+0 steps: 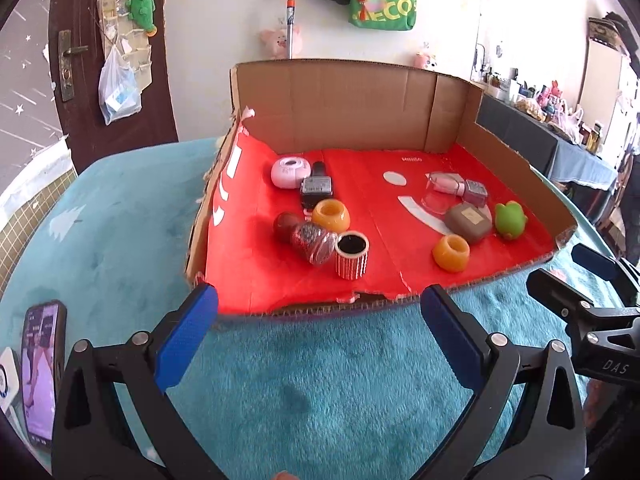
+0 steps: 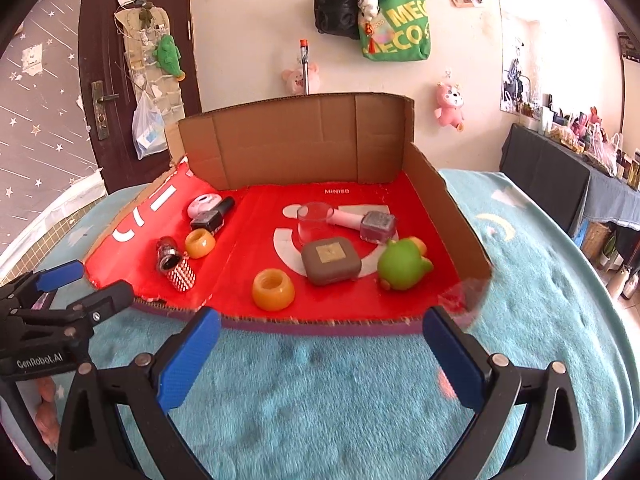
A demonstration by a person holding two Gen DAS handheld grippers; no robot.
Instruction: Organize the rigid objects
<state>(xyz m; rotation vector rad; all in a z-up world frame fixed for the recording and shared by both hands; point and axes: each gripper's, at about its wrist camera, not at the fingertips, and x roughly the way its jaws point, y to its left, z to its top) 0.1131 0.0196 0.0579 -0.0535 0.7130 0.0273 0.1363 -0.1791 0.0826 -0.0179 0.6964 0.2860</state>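
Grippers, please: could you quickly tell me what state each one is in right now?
Left gripper: open, holding nothing, over the teal plush cloth.
Right gripper: open, holding nothing, over the same cloth.

your phone at the lower left of the left wrist view is cut off by the rim, and its screen is too blurred to read. the dark nail polish bottle is partly hidden behind the orange ring. in the right wrist view, the glass cup covers one end of the pink tube. the clutter on the far dark table is too small to tell apart.
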